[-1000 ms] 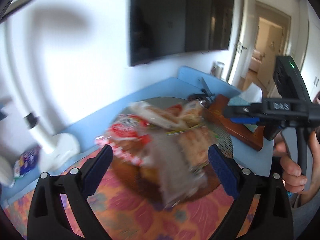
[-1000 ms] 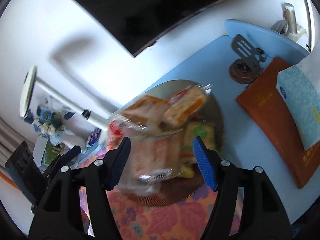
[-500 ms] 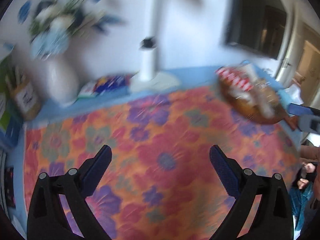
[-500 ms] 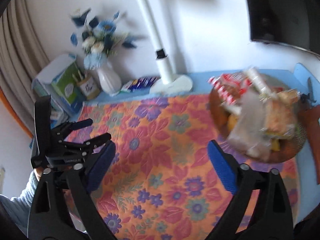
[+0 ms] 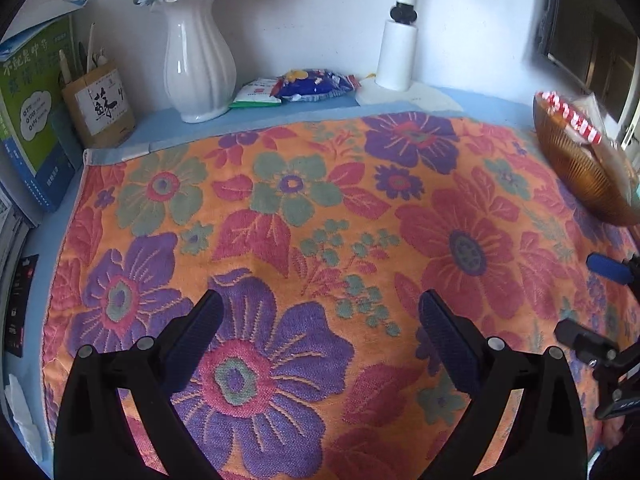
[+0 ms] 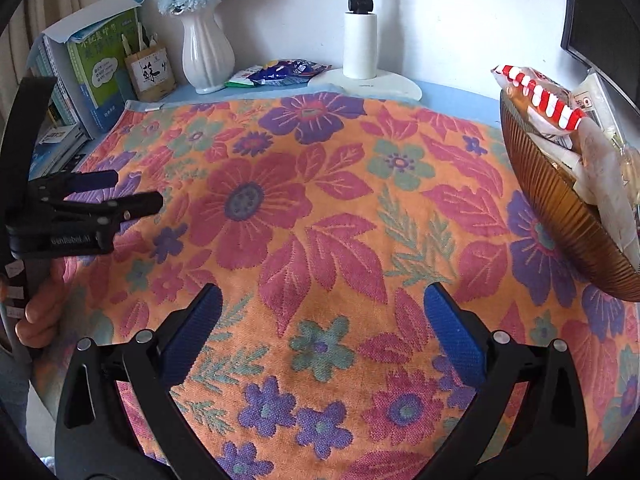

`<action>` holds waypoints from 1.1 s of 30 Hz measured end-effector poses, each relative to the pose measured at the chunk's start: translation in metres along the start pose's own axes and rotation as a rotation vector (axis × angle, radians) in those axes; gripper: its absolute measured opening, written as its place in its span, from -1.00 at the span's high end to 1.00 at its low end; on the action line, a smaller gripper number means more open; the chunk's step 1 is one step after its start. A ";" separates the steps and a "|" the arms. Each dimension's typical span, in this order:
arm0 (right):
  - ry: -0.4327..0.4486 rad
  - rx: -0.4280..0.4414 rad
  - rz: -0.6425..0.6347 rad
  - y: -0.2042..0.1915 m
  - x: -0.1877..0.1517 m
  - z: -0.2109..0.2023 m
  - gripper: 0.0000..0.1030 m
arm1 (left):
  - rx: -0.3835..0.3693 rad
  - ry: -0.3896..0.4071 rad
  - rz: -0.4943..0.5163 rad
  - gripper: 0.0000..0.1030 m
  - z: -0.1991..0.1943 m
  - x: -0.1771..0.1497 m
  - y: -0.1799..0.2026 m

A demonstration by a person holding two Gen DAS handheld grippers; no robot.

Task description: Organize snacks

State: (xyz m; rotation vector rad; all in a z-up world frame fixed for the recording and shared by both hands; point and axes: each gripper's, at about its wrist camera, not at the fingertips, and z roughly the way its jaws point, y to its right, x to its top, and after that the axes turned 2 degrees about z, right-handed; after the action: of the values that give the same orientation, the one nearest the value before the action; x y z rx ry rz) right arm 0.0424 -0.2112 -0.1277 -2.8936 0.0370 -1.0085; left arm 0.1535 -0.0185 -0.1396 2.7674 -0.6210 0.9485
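Observation:
An amber ribbed bowl (image 5: 580, 172) (image 6: 560, 208) heaped with wrapped snacks stands at the right edge of the floral cloth (image 5: 320, 208). A red-and-white striped packet (image 6: 536, 100) lies on top of the heap. By the back wall lie a blue snack packet (image 5: 316, 82) (image 6: 288, 69) and a green-and-white packet (image 5: 256, 94). My left gripper (image 5: 320, 312) hangs open over the cloth with nothing between its fingers. My right gripper (image 6: 322, 300) is also open and empty, left of the bowl. Each gripper shows at the edge of the other's view.
At the back stand a white vase (image 5: 200, 60) of blue flowers, a white lamp post (image 5: 400, 60) on its flat base, a cardboard pen holder (image 5: 100, 108) and green books (image 5: 28, 112). A dark screen (image 6: 600, 12) hangs on the wall at the right.
Both views have swung left from the bowl to the floral cloth and dropped lower. The right jaws have spread wider; the packet seen between them earlier is no longer there.

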 end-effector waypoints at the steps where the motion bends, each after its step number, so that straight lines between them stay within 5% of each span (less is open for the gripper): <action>1: -0.005 -0.009 0.007 0.001 0.001 0.001 -0.94 | -0.015 -0.003 -0.015 -0.88 0.001 0.000 -0.003; 7: 0.029 0.004 0.036 0.009 0.000 -0.005 -0.94 | -0.095 -0.038 -0.110 -0.88 0.006 0.000 -0.021; 13: -0.015 0.037 0.076 0.018 0.002 0.000 -0.94 | -0.083 -0.053 -0.095 -0.88 0.001 0.004 -0.018; 18: -0.075 0.023 0.005 0.009 0.021 0.000 -0.94 | -0.195 -0.045 -0.158 -0.88 -0.027 0.051 -0.044; 25: 0.044 -0.110 -0.131 -0.023 0.099 0.000 -0.94 | -0.095 0.033 -0.267 -0.88 -0.003 0.116 -0.070; 29: 0.018 -0.083 -0.069 -0.016 0.104 0.027 -0.94 | -0.121 -0.058 -0.268 -0.88 0.035 0.102 -0.063; 33: 0.021 -0.159 0.084 0.016 0.099 0.048 -0.94 | -0.003 -0.091 -0.187 -0.88 0.052 0.084 -0.050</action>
State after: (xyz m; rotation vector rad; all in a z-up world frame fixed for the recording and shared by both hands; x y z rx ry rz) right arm 0.1501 -0.2285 -0.1050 -2.9931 0.2495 -1.0673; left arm 0.2638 -0.0152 -0.1296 2.8176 -0.3661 0.7862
